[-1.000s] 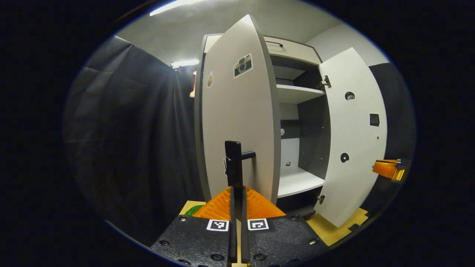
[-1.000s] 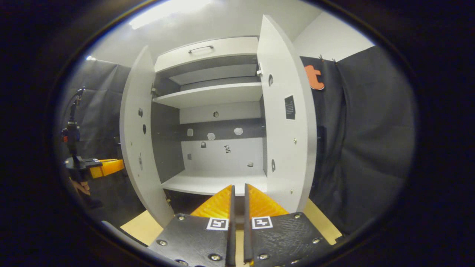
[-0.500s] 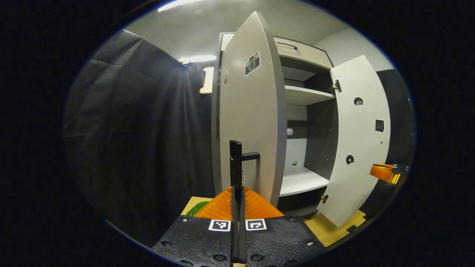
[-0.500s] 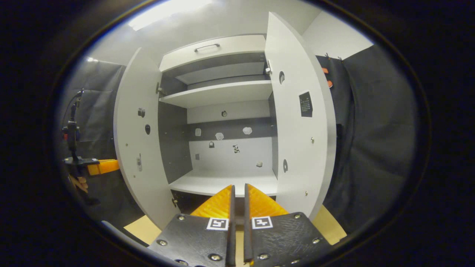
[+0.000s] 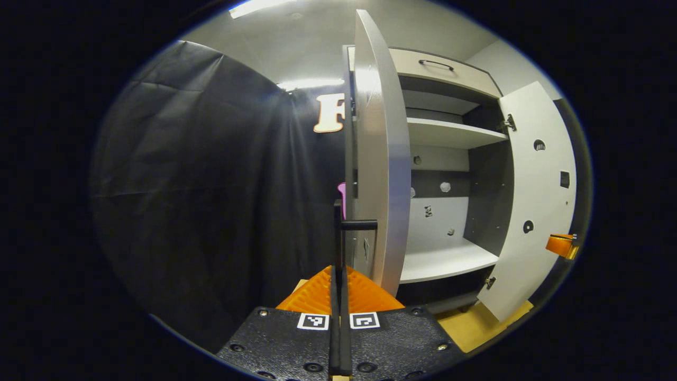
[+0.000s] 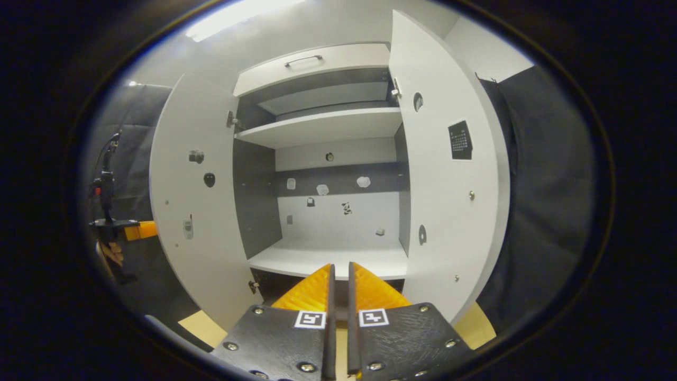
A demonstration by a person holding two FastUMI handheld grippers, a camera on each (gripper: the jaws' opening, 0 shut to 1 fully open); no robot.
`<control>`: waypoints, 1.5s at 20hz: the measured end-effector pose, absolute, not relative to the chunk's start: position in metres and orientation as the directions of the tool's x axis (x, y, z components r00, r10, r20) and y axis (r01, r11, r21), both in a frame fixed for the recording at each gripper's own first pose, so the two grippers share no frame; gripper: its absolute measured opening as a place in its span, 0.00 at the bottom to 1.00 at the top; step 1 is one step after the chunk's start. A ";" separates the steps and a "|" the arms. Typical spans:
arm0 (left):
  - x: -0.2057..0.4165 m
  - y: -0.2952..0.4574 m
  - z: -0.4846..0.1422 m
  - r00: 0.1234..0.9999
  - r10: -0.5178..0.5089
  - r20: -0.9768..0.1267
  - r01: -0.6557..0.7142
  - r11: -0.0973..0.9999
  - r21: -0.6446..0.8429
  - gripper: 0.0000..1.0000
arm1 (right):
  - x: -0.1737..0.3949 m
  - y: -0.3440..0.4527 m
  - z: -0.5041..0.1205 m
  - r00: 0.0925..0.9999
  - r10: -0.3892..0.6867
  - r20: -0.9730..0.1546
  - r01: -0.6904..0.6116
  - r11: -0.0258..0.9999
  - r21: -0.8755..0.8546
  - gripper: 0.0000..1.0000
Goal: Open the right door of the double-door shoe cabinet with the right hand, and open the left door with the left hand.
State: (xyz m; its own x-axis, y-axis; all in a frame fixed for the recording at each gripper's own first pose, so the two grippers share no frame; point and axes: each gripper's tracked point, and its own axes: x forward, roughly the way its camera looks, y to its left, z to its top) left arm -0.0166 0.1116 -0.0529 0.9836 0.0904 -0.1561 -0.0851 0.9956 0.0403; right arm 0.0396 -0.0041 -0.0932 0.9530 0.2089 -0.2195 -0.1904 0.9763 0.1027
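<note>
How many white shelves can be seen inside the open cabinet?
2: an upper white shelf near the top, and a lower white shelf at the bottom. Others may be hidden.

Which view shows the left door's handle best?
Left gripper view: the handle stands upright straight ahead, clamped between the left gripper fingers, its peg joining the left door. The right gripper view shows that door's inner face, with the handle hidden behind it.
</note>
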 end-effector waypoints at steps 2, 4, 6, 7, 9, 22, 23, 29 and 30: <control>-0.018 0.113 -0.051 0.985 0.073 -0.154 -0.074 0.997 0.005 0.00 | 0.043 -0.001 -0.096 0.950 0.219 -0.224 -0.199 0.974 0.107 0.08; -0.017 0.114 -0.052 0.986 0.064 -0.154 -0.063 0.998 0.010 0.00 | 0.046 0.004 -0.101 0.946 0.227 -0.233 -0.205 0.972 0.113 0.08; -0.017 0.117 -0.052 0.986 0.075 -0.147 -0.068 0.997 0.046 0.00 | 0.048 0.008 -0.104 0.942 0.238 -0.239 -0.212 0.969 0.126 0.08; -0.016 0.117 -0.052 0.986 0.079 -0.149 -0.072 0.996 0.055 0.00 | 0.049 0.010 -0.105 0.939 0.245 -0.243 -0.218 0.967 0.132 0.08; -0.018 0.115 -0.051 0.985 0.072 -0.154 -0.066 0.997 0.041 0.00 | 0.051 0.016 -0.110 0.932 0.256 -0.258 -0.228 0.964 0.135 0.08; -0.057 0.085 -0.037 0.980 0.024 -0.196 -0.028 0.999 -0.019 0.00 | 0.064 0.042 -0.127 0.902 0.314 -0.297 -0.279 0.948 0.155 0.08; -0.057 0.079 -0.034 0.983 0.013 -0.183 -0.016 1.000 -0.015 0.00 | 0.063 0.040 -0.126 0.903 0.309 -0.298 -0.274 0.949 0.154 0.08; -0.043 0.033 -0.031 0.981 -0.111 -0.159 0.110 0.994 -0.014 0.00 | 0.055 0.022 -0.100 0.931 0.259 -0.258 -0.224 0.961 0.160 0.08; -0.039 0.025 -0.030 0.979 -0.134 -0.156 0.133 0.991 -0.017 0.01 | 0.053 0.016 -0.095 0.937 0.246 -0.248 -0.212 0.965 0.156 0.08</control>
State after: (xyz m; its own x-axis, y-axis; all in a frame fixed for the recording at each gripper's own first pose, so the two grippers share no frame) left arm -0.0394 0.0252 -0.0303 0.9786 -0.1341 -0.1560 0.1331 0.9910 -0.0171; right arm 0.0531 0.0159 -0.0953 0.9371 0.2457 -0.2479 -0.2116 0.9648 0.1564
